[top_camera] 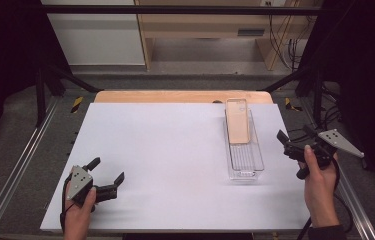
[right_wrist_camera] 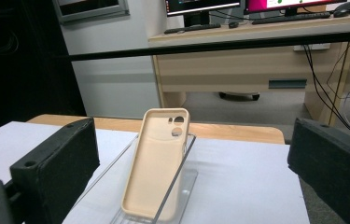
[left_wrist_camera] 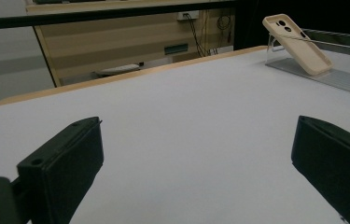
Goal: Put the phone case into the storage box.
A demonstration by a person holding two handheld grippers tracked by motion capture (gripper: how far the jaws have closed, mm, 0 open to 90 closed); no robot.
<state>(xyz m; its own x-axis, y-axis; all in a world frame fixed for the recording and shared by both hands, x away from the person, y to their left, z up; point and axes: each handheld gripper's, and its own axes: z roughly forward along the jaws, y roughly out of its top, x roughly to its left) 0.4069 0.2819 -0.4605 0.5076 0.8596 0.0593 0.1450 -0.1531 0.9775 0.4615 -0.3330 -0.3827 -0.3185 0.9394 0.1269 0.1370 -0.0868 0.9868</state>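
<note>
Phone case (top_camera: 237, 120), beige, sits right of centre in the high view, leaning tilted inside a clear tray (top_camera: 245, 160), top end propped on the tray's far wall. In the right gripper view it stands centre-bottom of frame (right_wrist_camera: 157, 163), open inner side w/ camera cutout facing us, framed between the two black jaws.

Right gripper (top_camera: 291, 142), at the right edge of the high view, has jaws spread wide & holds nothing; it hangs near the tray's right side, not touching. Left gripper (top_camera: 106, 175), lower left of the high view, also wide open & empty, low over the white table (top_camera: 165, 150), well apart from the case, which shows upper right in its own view (left_wrist_camera: 298, 44).

We judge the step in hand as the approach to grasp the case w/ the right gripper. To do it well: keep jaws fully open, line them up across the case's long edges, come in above the tray rim so we don't knock the clear wall, then close on the upper half where it stands free of the tray. Case is thin & prob. flexible, so squeeze gently. Tray looks light; if it slides, the left gripper could steady the near end.
</note>
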